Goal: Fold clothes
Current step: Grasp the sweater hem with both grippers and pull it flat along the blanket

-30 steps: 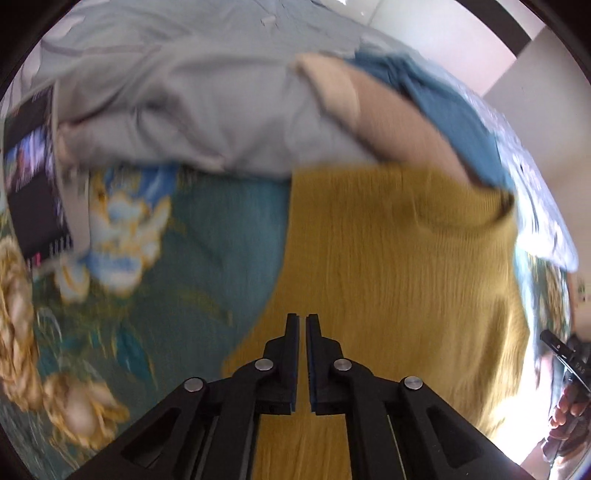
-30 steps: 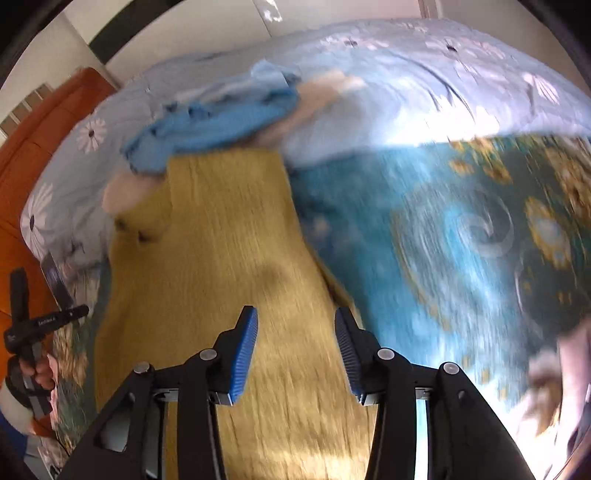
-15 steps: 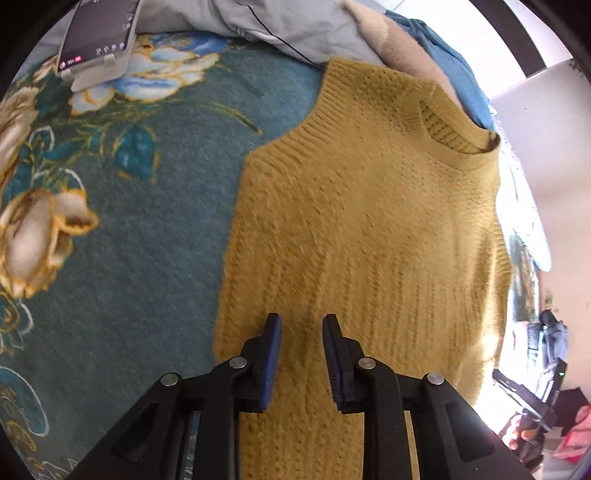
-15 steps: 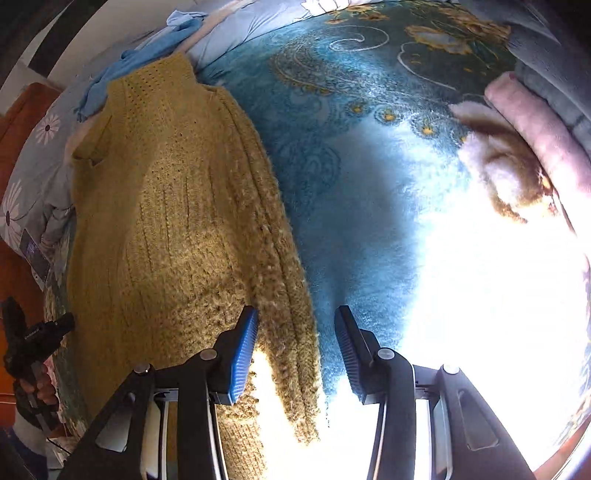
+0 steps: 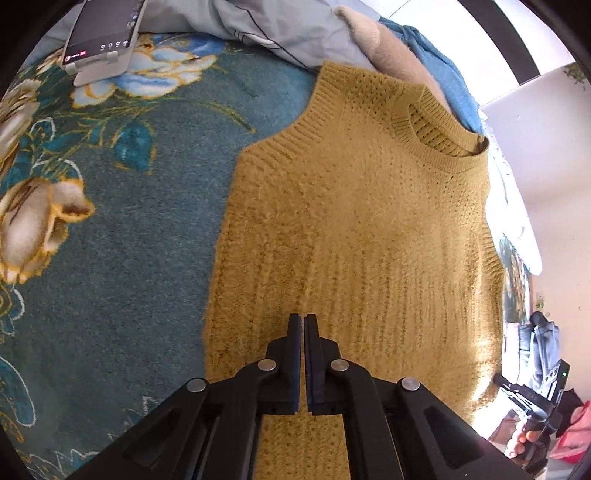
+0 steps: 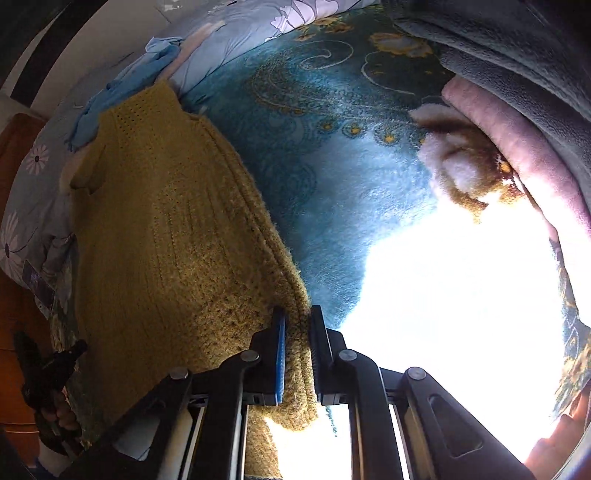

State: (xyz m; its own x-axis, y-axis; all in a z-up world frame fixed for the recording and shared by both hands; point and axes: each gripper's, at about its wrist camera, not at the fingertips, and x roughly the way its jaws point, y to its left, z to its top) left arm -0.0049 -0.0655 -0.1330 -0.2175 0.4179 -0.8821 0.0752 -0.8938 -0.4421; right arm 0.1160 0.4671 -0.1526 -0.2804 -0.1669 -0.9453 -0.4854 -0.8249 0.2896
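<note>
Mustard: 1 sweater (image 5: 354,236), 2 claws.

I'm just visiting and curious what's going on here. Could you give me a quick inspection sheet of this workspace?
Surface: teal floral blanket, partly washed out by sun glare in the right view.
Job's things: mustard knit vest, spread flat, neckline away from the grippers.
Clutter: phone on a stand; grey bedding; blue garment; pink folded cloth.
Grippers: left gripper shut over the vest's lower part; right gripper closing on the vest's side edge, knit between its fingers.
Cables: thin dark line across the bedding; cannot tell.
Surroundings: white wall.
</note>
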